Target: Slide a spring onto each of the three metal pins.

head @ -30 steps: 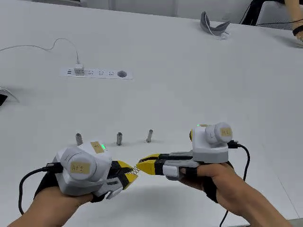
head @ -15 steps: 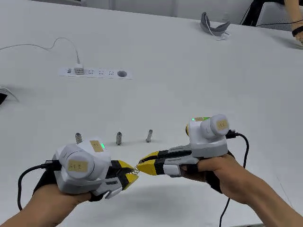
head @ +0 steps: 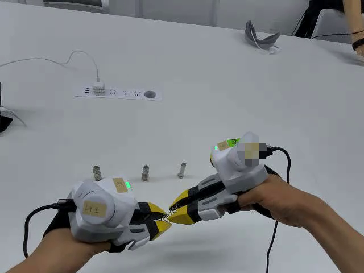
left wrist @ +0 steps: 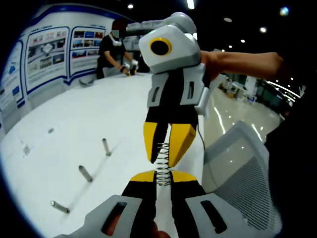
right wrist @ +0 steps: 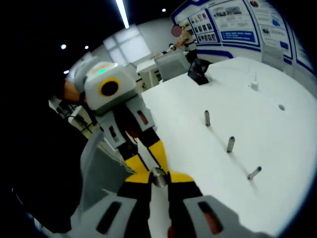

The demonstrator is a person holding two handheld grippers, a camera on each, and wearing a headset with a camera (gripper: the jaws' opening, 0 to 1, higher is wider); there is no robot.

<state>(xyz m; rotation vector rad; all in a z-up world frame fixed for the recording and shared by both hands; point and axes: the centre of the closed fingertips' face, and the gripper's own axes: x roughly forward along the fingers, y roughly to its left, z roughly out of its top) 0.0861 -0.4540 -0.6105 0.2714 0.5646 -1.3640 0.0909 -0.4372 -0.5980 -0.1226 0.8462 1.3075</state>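
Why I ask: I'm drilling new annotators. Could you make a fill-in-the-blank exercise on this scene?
1. The left tool and the right tool each grip one end of the same ___.
2. ___ metal pins stand in a row on the table.
3. The power strip beyond the pins has ___ plug in it.
Missing words: spring; three; one.

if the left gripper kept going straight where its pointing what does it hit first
The spring at its own tips, then straight away the right gripper, which faces it nose to nose across that spring.
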